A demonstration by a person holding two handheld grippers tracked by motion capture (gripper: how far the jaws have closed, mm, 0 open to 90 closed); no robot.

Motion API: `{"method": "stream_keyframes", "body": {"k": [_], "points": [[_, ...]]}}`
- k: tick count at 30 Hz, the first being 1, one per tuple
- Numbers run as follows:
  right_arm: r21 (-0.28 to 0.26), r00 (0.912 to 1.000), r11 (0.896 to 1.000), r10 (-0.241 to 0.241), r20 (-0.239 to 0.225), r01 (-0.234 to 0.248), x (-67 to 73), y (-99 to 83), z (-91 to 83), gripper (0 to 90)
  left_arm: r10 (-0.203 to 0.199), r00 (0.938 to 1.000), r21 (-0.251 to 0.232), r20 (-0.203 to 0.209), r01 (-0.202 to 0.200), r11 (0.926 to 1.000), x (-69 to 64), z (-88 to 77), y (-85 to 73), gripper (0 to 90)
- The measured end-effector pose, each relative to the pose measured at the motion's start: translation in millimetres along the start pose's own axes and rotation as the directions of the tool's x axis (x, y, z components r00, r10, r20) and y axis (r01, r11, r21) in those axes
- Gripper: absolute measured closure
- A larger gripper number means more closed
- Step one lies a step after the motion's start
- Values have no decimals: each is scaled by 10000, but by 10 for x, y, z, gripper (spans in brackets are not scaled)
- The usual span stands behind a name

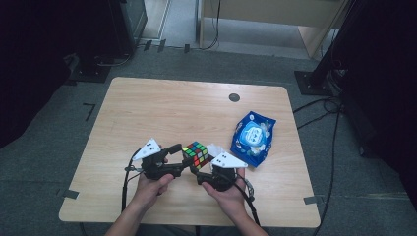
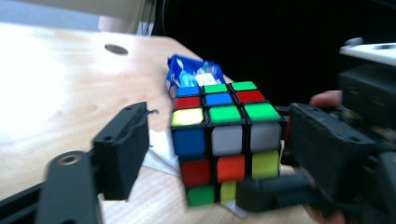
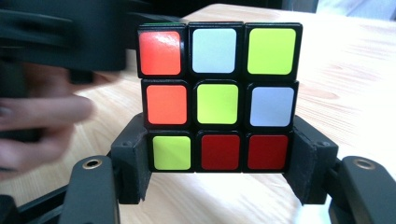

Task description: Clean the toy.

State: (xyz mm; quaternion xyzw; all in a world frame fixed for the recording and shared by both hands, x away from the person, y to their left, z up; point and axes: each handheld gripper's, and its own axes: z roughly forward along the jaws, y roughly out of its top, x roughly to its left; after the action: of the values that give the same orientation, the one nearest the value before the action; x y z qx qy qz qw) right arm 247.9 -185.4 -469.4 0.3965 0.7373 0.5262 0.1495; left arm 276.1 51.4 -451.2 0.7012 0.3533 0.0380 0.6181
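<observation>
A scrambled puzzle cube (image 1: 196, 154) is pinched at its bottom layer by the right gripper (image 1: 204, 169) near the front edge of a wooden table (image 1: 162, 110), beside a blue wipes packet (image 1: 253, 138), while the left gripper (image 1: 184, 155), jaws spread and apart from the cube, is held level opposite it.

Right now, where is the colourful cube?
In the high view the cube sits near the table's front edge, clamped by the right gripper, with the blue packet just to its right.
</observation>
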Motion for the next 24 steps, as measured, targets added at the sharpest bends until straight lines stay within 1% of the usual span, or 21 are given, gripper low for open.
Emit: {"method": "stream_keyframes", "body": {"k": [2, 3, 4, 5, 6, 7, 8, 9, 10, 11, 12, 13, 14, 15, 16, 17, 19, 21, 22, 23, 24], "points": [[183, 9996, 9994, 292, 17, -292, -114, 39, -39, 347, 302, 9995, -157, -77, -304, 9994, 56, -82, 34, 200], [273, 9990, 9987, 439, 103, -441, -183, 60, -63, 347, 662, 9973, -151, -317, -667, 9977, 78, -112, 36, 194], [377, 9978, 9972, 641, 141, -646, -247, 85, -89, 347, 1087, 9922, -5, -617, -1089, 9940, 93, -130, 29, 191], [380, 9964, 9958, 831, 188, -838, -303, 110, -121, 347, 1526, 9848, 203, -836, -1514, 9883, 110, -138, 17, 189], [383, 9946, 9940, 1021, 190, -1028, -346, 139, -154, 347, 1837, 9782, 376, -969, -1809, 9828, 121, -139, -1, 184], [467, 9940, 9929, 1093, 29, -1093, -386, 174, -178, 347, 2267, 9670, 584, -1166, -2212, 9735, 122, -133, -23, 180], [575, 9938, 9923, 1107, -87, -1100, -403, 211, -202, 347, 2874, 9472, 891, -1422, -2769, 9567, 112, -118, -55, 179], [645, 9937, 9921, 1091, -268, -1072, -412, 255, -230, 347, 3273, 9325, 1039, -1529, -3142, 9436, 97, -100, -83, 179], [799, 9922, 9905, 1155, -476, -1115, -413, 290, -249, 347, 3574, 9205, 1159, -1579, -3421, 9325, 82, -83, -105, 179], [874, 9909, 9895, 1204, -594, -1150, -410, 312, -259, 347, 4048, 8995, 1408, -1642, -3848, 9122, 49, -49, -141, 179], [1046, 9875, 9862, 1365, -787, -1280, -398, 344, -272, 347, 4281, 8883, 1516, -1665, -4059, 9012, 26, -26, -162, 179], [1105, 9859, 9851, 1418, -885, -1317, -391, 358, -277, 347, 4661, 8696, 1674, -1632, -4411, 8817, -17, 10, -194, 179], [1229, 9822, 9821, 1556, -1050, -1425, -375, 373, -276, 347, 4891, 8572, 1760, -1609, -4627, 8688, -43, 29, -212, 190], [1361, 9796, 9791, 1667, -1125, -1509, -363, 379, -272, 347, 5220, 8384, 1832, -1569, -4947, 8496, -89, 58, -239, 196], [1585, 9761, 9739, 1819, -1189, -1621, -343, 384, -262, 346, 5395, 8276, 1868, -1549, -5117, 8386, -113, 72, -252, 196], [1695, 9742, 9718, 1867, -1271, -1641, -335, 382, -251, 346, 5666, 8097, 1943, -1527, -5375, 8206, -148, 90, -271, 197], [1995, 9694, 9643, 2033, -1373, -1739, -311, 374, -222, 347, 5974, 7871, 2011, -1538, -5670, 7988, -186, 109, -293, 198], [2264, 9669, 9580, 2115, -1426, -1761, -291, 362, -189, 346, 6336, 7571, 2110, -1588, -6009, 7709, -223, 117, -313, 206], [2345, 9653, 9556, 2164, -1462, -1787, -282, 357, -176, 347, 6567, 7355, 2228, -1663, -6208, 7517, -243, 122, -323, 216], [2465, 9623, 9520, 2234, -1550, -1813, -274, 353, -164, 346, 6858, 7057, 2355, -1778, -6462, 7260, -272, 133, -337, 225], [2544, 9592, 9496, 2291, -1654, -1830, -264, 349, -150, 346, 6999, 6920, 2409, -1770, -6591, 7125, -287, 138, -343, 229]]}}
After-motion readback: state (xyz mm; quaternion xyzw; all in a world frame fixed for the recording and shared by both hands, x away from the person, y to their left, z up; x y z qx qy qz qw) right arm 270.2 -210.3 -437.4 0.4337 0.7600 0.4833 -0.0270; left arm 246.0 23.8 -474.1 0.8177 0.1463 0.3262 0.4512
